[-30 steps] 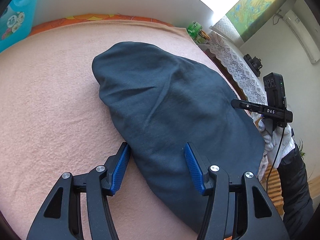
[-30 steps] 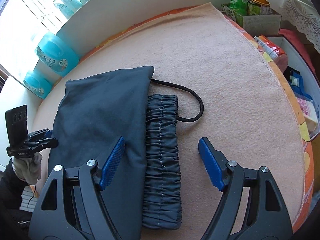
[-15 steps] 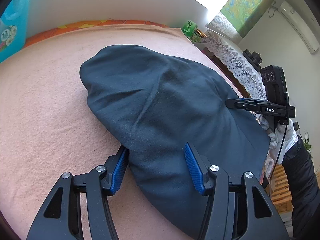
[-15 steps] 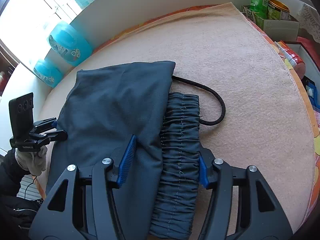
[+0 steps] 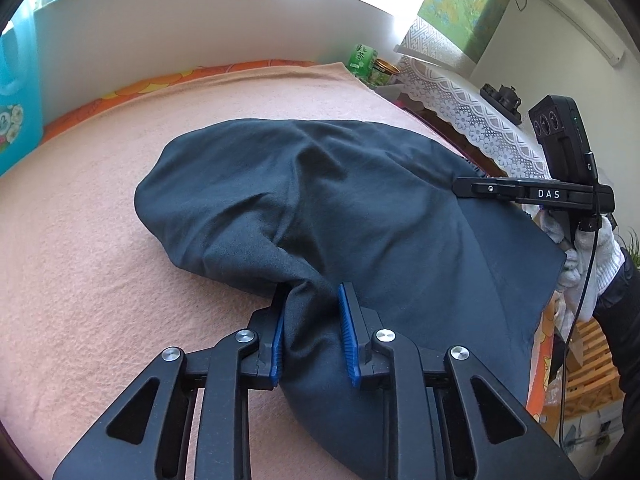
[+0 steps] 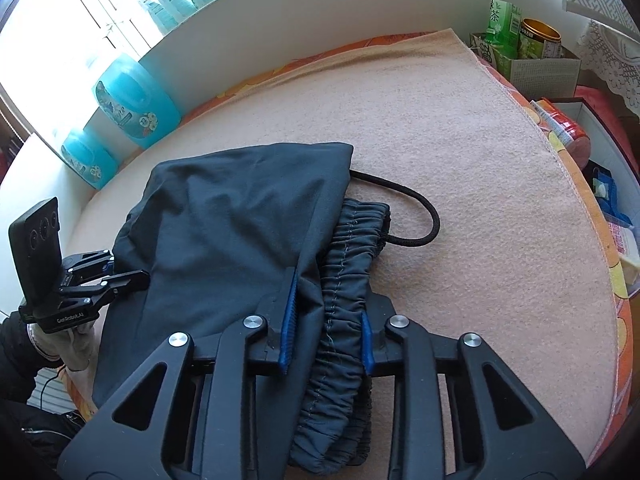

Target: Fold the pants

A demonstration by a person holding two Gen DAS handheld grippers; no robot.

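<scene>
Dark navy pants [image 5: 360, 200] lie folded on a peach blanket [image 5: 80, 260]. In the right wrist view the pants [image 6: 224, 236] show a gathered elastic waistband [image 6: 352, 248] and a black drawstring loop [image 6: 424, 216]. My left gripper [image 5: 312, 312] is shut on a bunched fold at the pants' left edge. My right gripper [image 6: 328, 312] is shut on the waistband and the folded layer beside it. Each gripper shows in the other's view: the right one [image 5: 532, 194], the left one [image 6: 104, 280].
Blue detergent bottles [image 6: 132, 100] stand on the sill behind a white board. A box with green tea cartons and a can [image 6: 520, 44] sits at the far right corner. The blanket's right edge [image 6: 560, 148] drops to bins of clutter. A lace cloth [image 5: 460, 108] covers furniture beyond.
Both grippers have closed from open onto the pants: the left on the fabric edge, which now bunches up, the right on the waistband after moving forward over it.
</scene>
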